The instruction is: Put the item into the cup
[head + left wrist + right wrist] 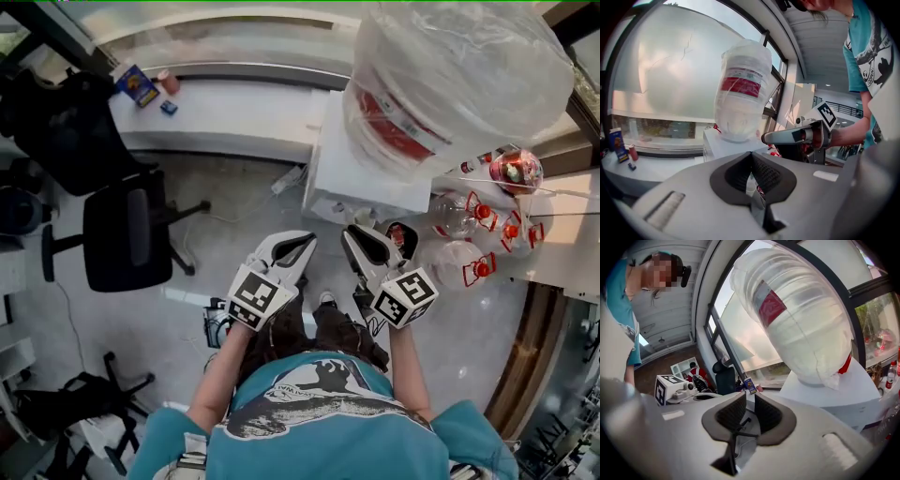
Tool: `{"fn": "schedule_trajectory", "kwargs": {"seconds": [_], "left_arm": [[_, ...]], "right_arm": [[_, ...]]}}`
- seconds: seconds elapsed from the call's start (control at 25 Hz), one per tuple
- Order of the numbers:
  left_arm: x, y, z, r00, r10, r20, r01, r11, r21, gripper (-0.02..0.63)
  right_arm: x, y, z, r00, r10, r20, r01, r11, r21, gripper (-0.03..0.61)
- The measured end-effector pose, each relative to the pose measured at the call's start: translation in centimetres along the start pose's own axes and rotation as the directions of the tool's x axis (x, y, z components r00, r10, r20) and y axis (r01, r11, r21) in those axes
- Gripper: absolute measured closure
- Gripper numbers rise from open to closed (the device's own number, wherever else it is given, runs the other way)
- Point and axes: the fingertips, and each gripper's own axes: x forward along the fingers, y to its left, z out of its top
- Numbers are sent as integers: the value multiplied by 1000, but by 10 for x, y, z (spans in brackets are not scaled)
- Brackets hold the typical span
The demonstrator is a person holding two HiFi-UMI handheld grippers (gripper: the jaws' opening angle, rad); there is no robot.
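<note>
Both grippers are held side by side at waist height, pointing at a white pedestal (349, 178). On it stands a big clear plastic bag (450, 75) with a red label, also seen in the left gripper view (743, 89) and the right gripper view (797, 319). My left gripper (305, 242) (751, 154) is shut, its tips touching with nothing between them. My right gripper (354, 234) (750, 401) is open by a narrow gap and holds nothing. To the right lie clear plastic cup-like containers (455, 214) with red fittings and a shiny red ball (516, 171).
A black office chair (127, 234) stands on the floor at the left. Behind it a white counter (225, 117) carries a blue box (138, 84) and a small red can (170, 82). A dark bag (56, 122) sits at the far left.
</note>
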Motion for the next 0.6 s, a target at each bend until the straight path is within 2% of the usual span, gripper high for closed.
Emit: {"fn": "schedule_trajectory", "kwargs": {"seconds": [0.24, 0.6], "left_arm": [[-12, -33, -3, 993, 117, 23, -116, 991, -65, 610], [-14, -114, -14, 985, 167, 52, -161, 981, -107, 611]], "right_arm": [[-29, 11, -11, 993, 116, -19, -116, 993, -16, 538], [-94, 22, -23, 980, 195, -32, -197, 979, -56, 555]]}}
